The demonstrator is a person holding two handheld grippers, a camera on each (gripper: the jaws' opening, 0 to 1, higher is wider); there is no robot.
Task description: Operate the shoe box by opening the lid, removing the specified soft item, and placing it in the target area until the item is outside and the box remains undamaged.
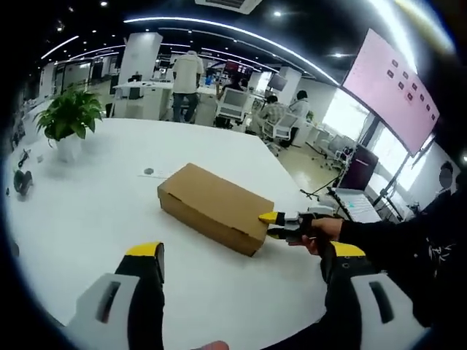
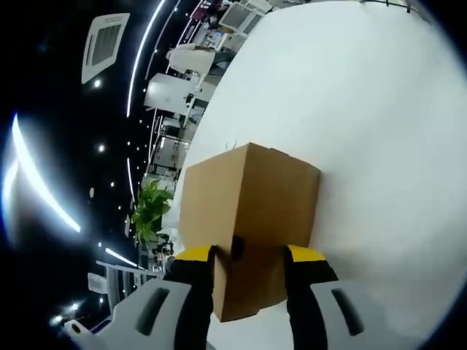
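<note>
1 shoe box (image 1: pixel 215 206): plain brown cardboard, rectangular, matte, lid closed, lying mid-desk on 1 smooth white desk (image 1: pixel 87 211). 1 right gripper (image 2: pixel 249 257): yellow-tipped black jaws clamped on the box's near end corner, held in 1 hand (image 1: pixel 325 232) at the box's right end. 1 left gripper (image 1: pixel 244 259): jaws wide apart, holding nothing, near side of the box. 1 leafy green potted plant (image 1: pixel 71 117), white pot, far left.

left gripper view: back, facing box (image 1: pixel 215 208) across table (image 1: pixel 87 211) | right gripper view: rolled, close at box end | shared: box
</note>
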